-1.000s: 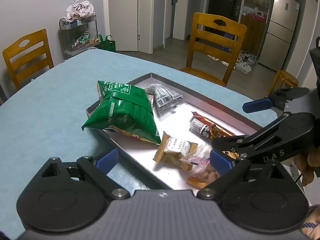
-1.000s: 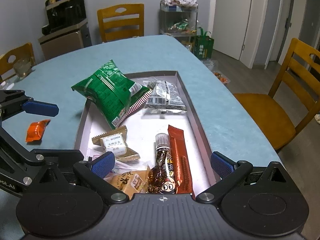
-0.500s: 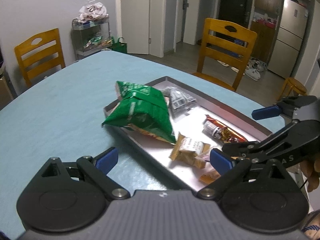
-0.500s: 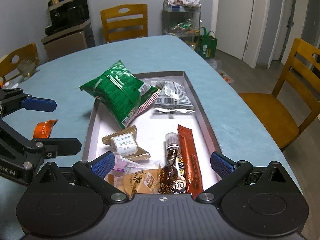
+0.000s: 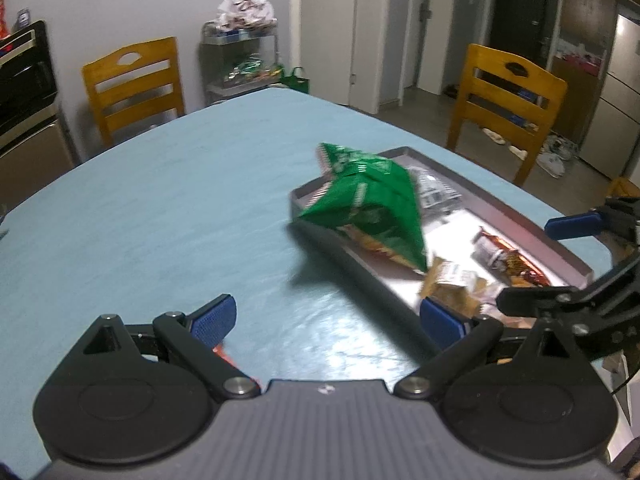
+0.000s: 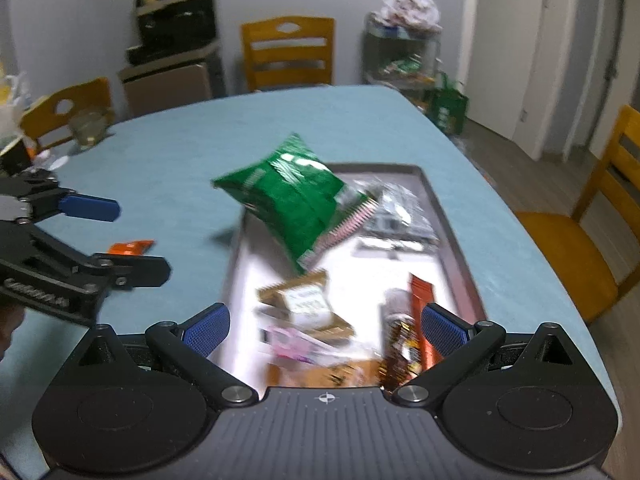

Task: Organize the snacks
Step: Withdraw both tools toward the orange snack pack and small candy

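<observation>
Both cams have pulled back & swung left since the earlier frame: the tray sits further off now, more bare table shows, and the small orange foil snack packet (image 6: pixel 131 247) has come closer to the left gripper.

Left to right: the left gripper (image 5: pixel 326 318), jaws wide apart & empty, hangs over the light-blue tablecloth-covered table (image 5: pixel 160 220), w/ the orange packet peeking out under its left finger (image 5: pixel 212 316). That packet is the only snack seen outside the tray, so prob. the step in hand is fetching it. To do it well: drop low, straddle the packet w/ both pads, pinch the flat foil mid-body so it doesn't slide on the cloth, then lift & carry right.

Next right is the shallow grey metal tray (image 6: pixel 456 236), w/ the puffy green crisp bag (image 6: pixel 296 200) overhanging its left rim. That bag is the main obstacle; carry the packet round or over it. Behind it lies a clear silver-printed packet (image 6: pixel 400 212); nearer are a tan biscuit wrapper (image 6: pixel 300 300) and a long orange-brown bar wrapper (image 6: pixel 422 300). Free floor in the tray is mid-right.

The right gripper (image 6: pixel 324 326), also spread open & holding nothing, hovers over the tray's near end. Frames are blurry; fine detail unclear.
</observation>
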The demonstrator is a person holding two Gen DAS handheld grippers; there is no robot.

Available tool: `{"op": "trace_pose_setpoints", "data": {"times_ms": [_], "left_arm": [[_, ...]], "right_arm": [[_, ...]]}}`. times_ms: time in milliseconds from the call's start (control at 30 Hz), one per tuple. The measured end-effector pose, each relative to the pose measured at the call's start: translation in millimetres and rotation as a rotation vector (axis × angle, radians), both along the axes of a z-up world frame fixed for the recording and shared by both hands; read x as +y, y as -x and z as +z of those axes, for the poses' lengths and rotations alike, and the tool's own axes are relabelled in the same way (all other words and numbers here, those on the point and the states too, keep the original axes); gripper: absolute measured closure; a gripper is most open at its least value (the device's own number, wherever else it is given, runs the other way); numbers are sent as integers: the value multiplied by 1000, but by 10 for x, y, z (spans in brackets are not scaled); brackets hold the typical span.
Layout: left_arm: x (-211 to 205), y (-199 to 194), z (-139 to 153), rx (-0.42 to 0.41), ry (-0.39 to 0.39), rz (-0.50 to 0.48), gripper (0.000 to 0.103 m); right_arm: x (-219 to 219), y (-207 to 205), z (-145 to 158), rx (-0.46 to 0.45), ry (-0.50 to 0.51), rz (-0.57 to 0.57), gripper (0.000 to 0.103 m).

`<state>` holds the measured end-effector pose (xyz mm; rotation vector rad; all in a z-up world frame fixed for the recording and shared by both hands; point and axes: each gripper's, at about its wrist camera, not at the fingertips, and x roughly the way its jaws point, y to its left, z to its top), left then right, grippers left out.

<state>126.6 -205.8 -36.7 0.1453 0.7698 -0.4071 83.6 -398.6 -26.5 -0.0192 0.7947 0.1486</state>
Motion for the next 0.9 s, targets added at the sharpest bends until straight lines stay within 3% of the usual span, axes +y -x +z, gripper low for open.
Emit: {"op": "trace_pose_setpoints", "data": {"times_ms": [300, 533, 900], "left_arm": [[301, -4, -53, 22, -29, 90, 4], [531, -75, -225, 93, -25, 177, 4], [725, -223, -457, 165, -7, 276, 4]], "right_arm": [[368, 23, 64, -19, -14, 168, 0], [694, 131, 43, -3, 17, 306, 0], [985, 268, -36, 18, 40, 438, 1]]}}
